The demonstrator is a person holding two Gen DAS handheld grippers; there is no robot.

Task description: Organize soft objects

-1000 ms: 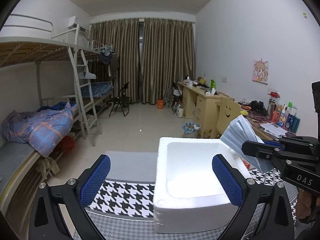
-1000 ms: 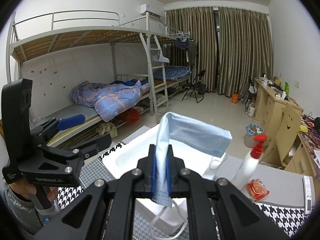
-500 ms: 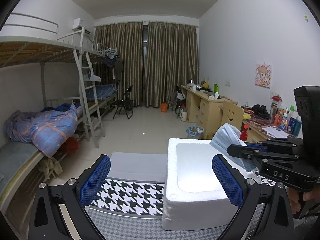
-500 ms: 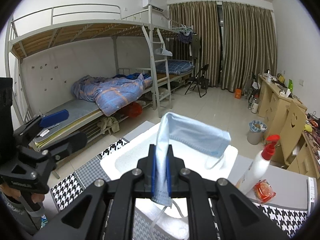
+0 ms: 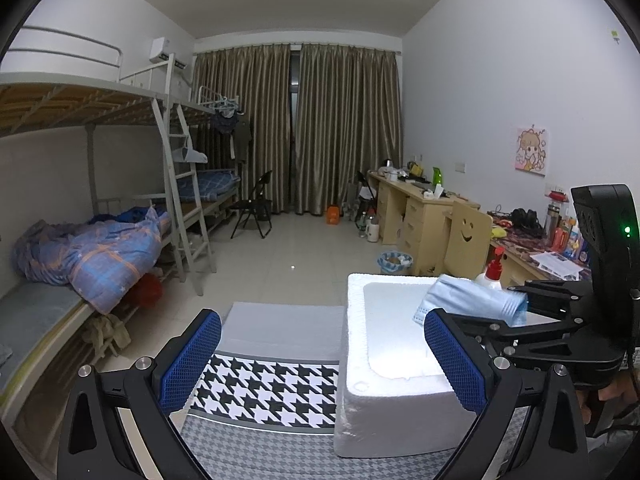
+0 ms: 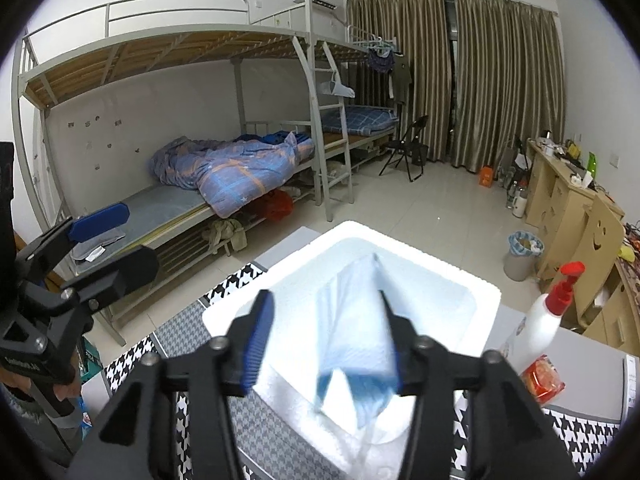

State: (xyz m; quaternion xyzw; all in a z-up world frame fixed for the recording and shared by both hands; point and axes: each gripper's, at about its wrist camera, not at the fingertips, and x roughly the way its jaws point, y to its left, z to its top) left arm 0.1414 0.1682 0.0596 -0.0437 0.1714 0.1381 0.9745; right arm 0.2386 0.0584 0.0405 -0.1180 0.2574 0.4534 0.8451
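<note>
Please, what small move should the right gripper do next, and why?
Probably lift straight up and away. The right gripper stands open over the white foam box, and the blurred light blue face mask appears to be dropping into it, so nothing remains to hold.

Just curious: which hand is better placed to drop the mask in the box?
Right. The right fingers are open around the mask, over the foam box; the left fingers are open, empty.

Your pale blue pleated face mask [image 6: 352, 344] hangs crumpled & blurred over the white styrofoam box [image 6: 472, 304], w/ its lower end inside the opening. Box sits open-topped on the houndstooth-patterned cloth [image 5: 264, 388].
</note>
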